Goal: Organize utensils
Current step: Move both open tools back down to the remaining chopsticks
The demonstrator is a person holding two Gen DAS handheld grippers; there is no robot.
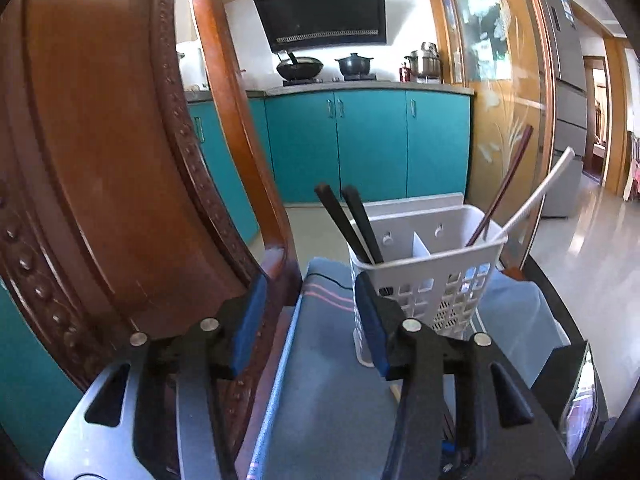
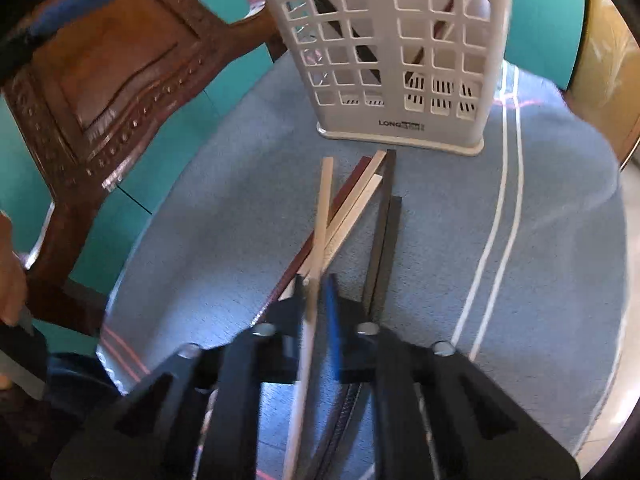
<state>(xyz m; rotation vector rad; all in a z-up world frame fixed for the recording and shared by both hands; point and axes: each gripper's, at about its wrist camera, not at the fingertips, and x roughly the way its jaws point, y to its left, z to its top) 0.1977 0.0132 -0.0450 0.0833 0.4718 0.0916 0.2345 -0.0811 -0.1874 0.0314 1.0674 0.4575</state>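
A white slotted utensil basket stands on a blue cloth. Its left compartment holds two black chopsticks. A dark red chopstick and a white chopstick lean in the right one. My left gripper is open just before the basket's left corner, nothing between its blue pads. In the right wrist view, loose white, dark red and black chopsticks lie crossed in front of the basket. My right gripper is shut on one white chopstick over that pile.
A carved wooden chair stands close on the left, its back against the table edge. A person's hand shows at the left rim. Teal kitchen cabinets and a stove with pots lie beyond.
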